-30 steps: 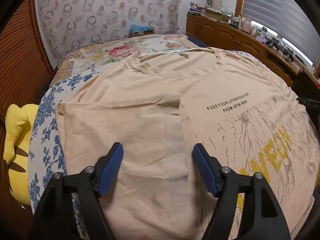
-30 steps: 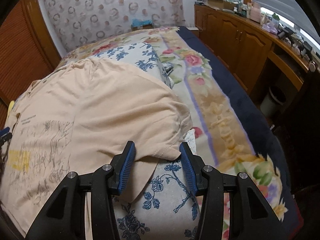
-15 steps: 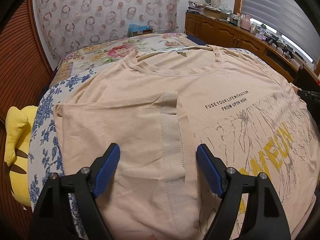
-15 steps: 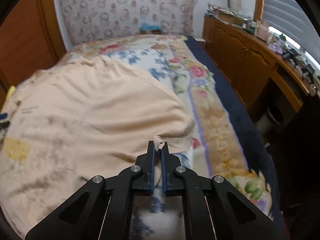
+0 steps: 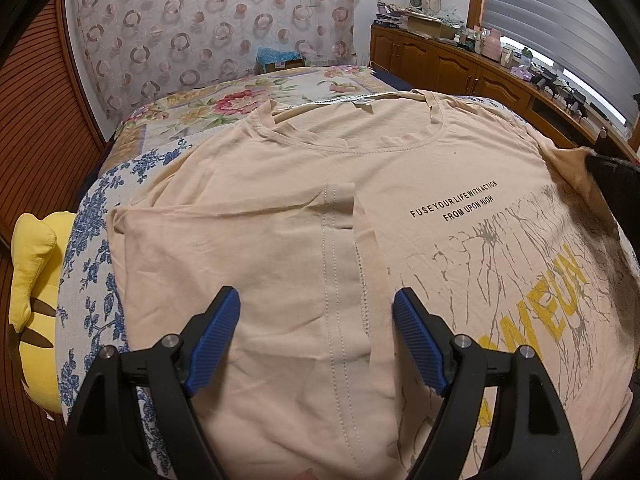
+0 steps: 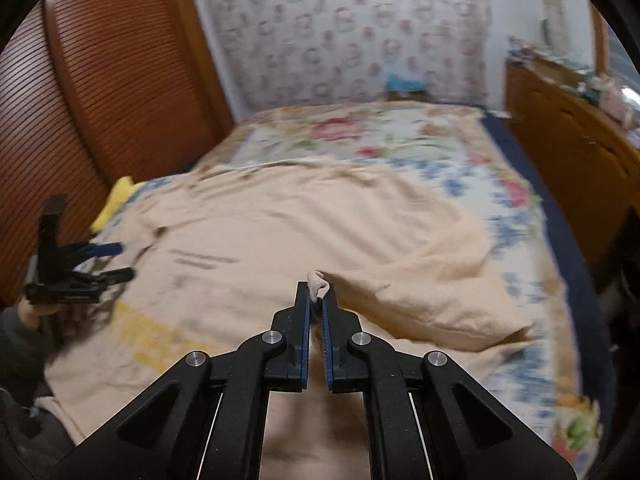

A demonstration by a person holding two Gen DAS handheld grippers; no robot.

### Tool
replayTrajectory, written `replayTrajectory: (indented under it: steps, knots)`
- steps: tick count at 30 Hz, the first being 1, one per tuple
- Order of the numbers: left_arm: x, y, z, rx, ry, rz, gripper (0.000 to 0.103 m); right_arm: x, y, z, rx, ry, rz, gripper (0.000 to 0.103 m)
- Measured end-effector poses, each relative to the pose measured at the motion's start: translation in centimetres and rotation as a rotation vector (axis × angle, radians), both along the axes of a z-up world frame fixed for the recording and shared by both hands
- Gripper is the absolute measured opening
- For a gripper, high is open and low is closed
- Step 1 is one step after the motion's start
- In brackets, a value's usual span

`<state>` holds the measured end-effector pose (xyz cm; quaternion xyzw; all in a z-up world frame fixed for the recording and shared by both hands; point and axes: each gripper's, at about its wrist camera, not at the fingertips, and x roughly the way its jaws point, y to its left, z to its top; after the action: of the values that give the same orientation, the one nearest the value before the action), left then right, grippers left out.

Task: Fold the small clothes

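Note:
A peach T-shirt point(image 5: 400, 168) with black text and a yellow print lies face up on the bed. Its left sleeve point(image 5: 248, 264) is folded inward over the body. My left gripper point(image 5: 316, 320) is open and empty just above that folded sleeve. My right gripper point(image 6: 316, 300) is shut on the edge of the right sleeve point(image 6: 318, 282) and holds it lifted over the shirt point(image 6: 280, 232). The right gripper shows as a dark shape at the right edge of the left wrist view point(image 5: 612, 176). The left gripper shows at the left of the right wrist view point(image 6: 100, 262).
The bed has a floral quilt point(image 5: 280, 92) with blue-flowered cloth at the left point(image 5: 88, 240). A yellow plush toy point(image 5: 32, 280) lies at the bed's left edge. A wooden louvred wall point(image 6: 100, 80) stands at the left. A wooden cabinet point(image 5: 460, 64) with clutter runs along the right.
My right gripper closed on the right sleeve's edge and has carried it up and leftward over the shirt. My left gripper has stayed open and drew back slightly.

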<state>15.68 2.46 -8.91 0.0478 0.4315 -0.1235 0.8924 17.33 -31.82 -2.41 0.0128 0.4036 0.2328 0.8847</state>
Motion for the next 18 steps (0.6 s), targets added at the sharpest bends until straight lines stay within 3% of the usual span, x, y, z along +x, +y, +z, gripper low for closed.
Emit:
replayTrajectory:
  steps: [5, 9, 13, 18]
  knots:
    - [0.0, 0.0, 0.0, 0.0, 0.0, 0.0, 0.08, 0.1, 3.5, -2.0, -0.024, 0.049, 0.059, 0.003]
    - [0.0, 0.0, 0.0, 0.0, 0.0, 0.0, 0.08, -0.1, 4.1, -2.1, -0.035, 0.059, 0.066, 0.025]
    - [0.0, 0.0, 0.0, 0.0, 0.0, 0.0, 0.08, -0.5, 2.9, -0.5, -0.034, 0.025, 0.057, 0.028]
    - [0.0, 0.0, 0.0, 0.0, 0.0, 0.0, 0.08, -0.5, -1.7, 1.1, -0.091, -0.012, -0.039, 0.028]
